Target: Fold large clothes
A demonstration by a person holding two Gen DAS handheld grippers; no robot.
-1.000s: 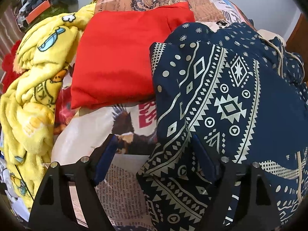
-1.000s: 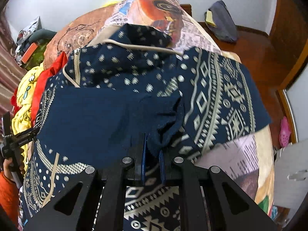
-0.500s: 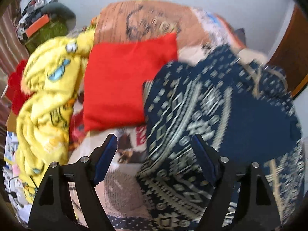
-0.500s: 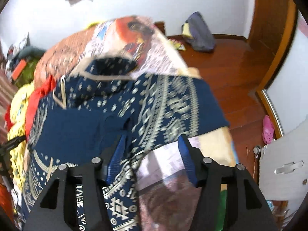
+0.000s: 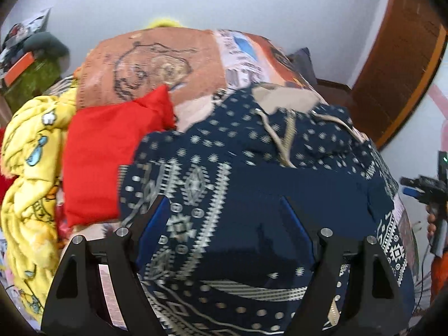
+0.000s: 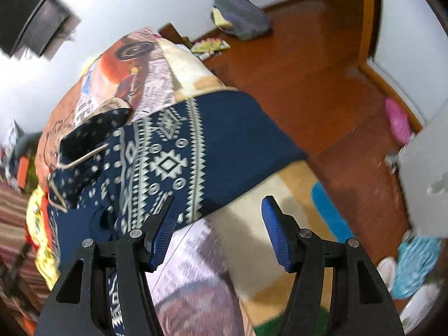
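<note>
A navy hoodie (image 5: 252, 184) with a cream geometric pattern lies spread on the bed, hood and drawcords at the far end. My left gripper (image 5: 224, 204) hovers above its body, open, with nothing pinched between the blue pads. In the right wrist view one patterned sleeve of the hoodie (image 6: 224, 140) lies across the bed towards its edge. My right gripper (image 6: 219, 224) is open over the printed bedcover (image 6: 252, 224) just beside that sleeve, its left pad (image 6: 162, 232) near the cloth's hem, holding nothing. It also shows at the right rim of the left wrist view, the right gripper (image 5: 417, 190) held in a hand.
A folded red garment (image 5: 112, 151) and a crumpled yellow blanket (image 5: 30, 168) lie left of the hoodie. Right of the bed is a wooden floor (image 6: 322, 84) with a grey bag (image 6: 240, 14), a pink slipper (image 6: 397, 120) and a white box (image 6: 425, 173).
My right gripper let go of the hoodie fold it was pinching, opened, and swung right towards the bed's edge. My left gripper rose and pulled back, staying open.
</note>
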